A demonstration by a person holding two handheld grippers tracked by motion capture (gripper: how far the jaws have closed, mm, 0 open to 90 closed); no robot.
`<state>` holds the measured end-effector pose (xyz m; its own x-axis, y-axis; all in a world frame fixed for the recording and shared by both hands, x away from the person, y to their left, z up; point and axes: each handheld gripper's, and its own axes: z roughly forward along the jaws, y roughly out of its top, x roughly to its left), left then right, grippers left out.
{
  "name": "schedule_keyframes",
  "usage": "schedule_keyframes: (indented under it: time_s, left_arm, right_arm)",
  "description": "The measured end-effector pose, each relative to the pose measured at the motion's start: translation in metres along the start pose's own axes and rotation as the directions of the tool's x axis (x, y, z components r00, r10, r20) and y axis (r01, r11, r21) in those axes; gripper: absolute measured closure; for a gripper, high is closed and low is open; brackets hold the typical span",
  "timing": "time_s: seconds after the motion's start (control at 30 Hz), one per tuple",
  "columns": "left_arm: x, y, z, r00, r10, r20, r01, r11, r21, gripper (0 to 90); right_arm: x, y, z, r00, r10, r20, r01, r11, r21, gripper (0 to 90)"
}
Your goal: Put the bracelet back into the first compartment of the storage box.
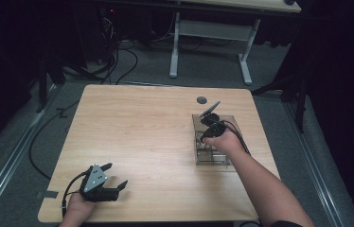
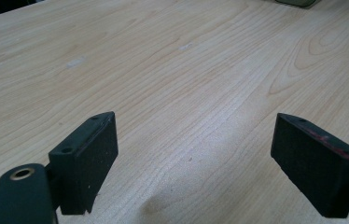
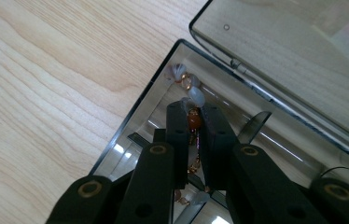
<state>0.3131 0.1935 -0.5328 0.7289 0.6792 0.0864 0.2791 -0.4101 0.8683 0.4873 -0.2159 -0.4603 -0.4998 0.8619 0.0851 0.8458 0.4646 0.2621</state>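
A clear plastic box (image 1: 214, 157) with its lid tilted open stands on the right half of the wooden table (image 1: 142, 127). My right gripper (image 1: 207, 124) reaches down into it. In the right gripper view that gripper (image 3: 194, 112) is shut on a string of beads (image 3: 193, 122), orange and whitish, inside a corner compartment of the box (image 3: 135, 109). The open lid (image 3: 298, 56) lies beyond. My left gripper (image 1: 116, 176) rests near the table's front left edge. In its own view the left gripper (image 2: 193, 135) is open over bare wood, with nothing between the jaws.
A round grey grommet (image 1: 201, 100) sits in the table near the far edge. Behind the table are a white desk frame (image 1: 210, 33) and cables (image 1: 118, 56) on the grey floor. Dark curtains close both sides.
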Motion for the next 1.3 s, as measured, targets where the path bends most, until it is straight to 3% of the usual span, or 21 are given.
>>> schedule_keyframes:
  time_s: [0.2, 0.33, 0.67, 0.83, 0.97, 1.17, 1.3]
  left_arm:
    - [0.0, 0.0, 0.0, 1.0, 0.001, 0.0, -0.001, 1.0, -0.001, 15.4]
    - [0.0, 0.0, 0.0, 1.0, 0.001, 0.0, -0.001, 1.0, 0.0, 15.4]
    - [0.0, 0.0, 0.0, 1.0, 0.0, 0.0, 0.0, 1.0, 0.0, 15.4]
    - [0.0, 0.0, 0.0, 1.0, 0.0, 0.0, 0.0, 1.0, 0.0, 15.4]
    - [0.0, 0.0, 0.0, 1.0, 0.002, 0.0, -0.002, 1.0, 0.0, 15.4]
    - [-0.001, 0.0, 0.0, 1.0, 0.004, -0.001, -0.004, 1.0, 0.002, 15.4]
    - [0.0, 0.0, 0.0, 1.0, 0.004, -0.002, -0.004, 1.0, 0.002, 15.4]
  right_arm:
    - [0.001, 0.0, 0.006, 0.9999, 0.016, -0.001, -0.016, 1.0, 0.007, 83.4]
    - [-0.001, 0.001, 0.007, 1.0, 0.002, 0.01, -0.002, 1.0, 0.004, 83.4]
    - [-0.007, 0.001, 0.007, 0.9987, 0.026, 0.045, -0.026, 1.0, 0.005, 82.6]
    - [-0.005, -0.001, -0.002, 0.9987, 0.021, 0.046, -0.019, 0.999, -0.026, 75.1]
    - [-0.001, -0.006, -0.014, 0.9986, 0.013, 0.052, -0.011, 0.999, -0.041, 74.5]
    - [0.0, -0.018, -0.021, 0.9991, 0.007, 0.042, -0.006, 0.999, -0.044, 76.6]
    - [0.004, -0.027, -0.023, 0.9992, -0.002, 0.039, 0.004, 0.999, -0.042, 85.6]
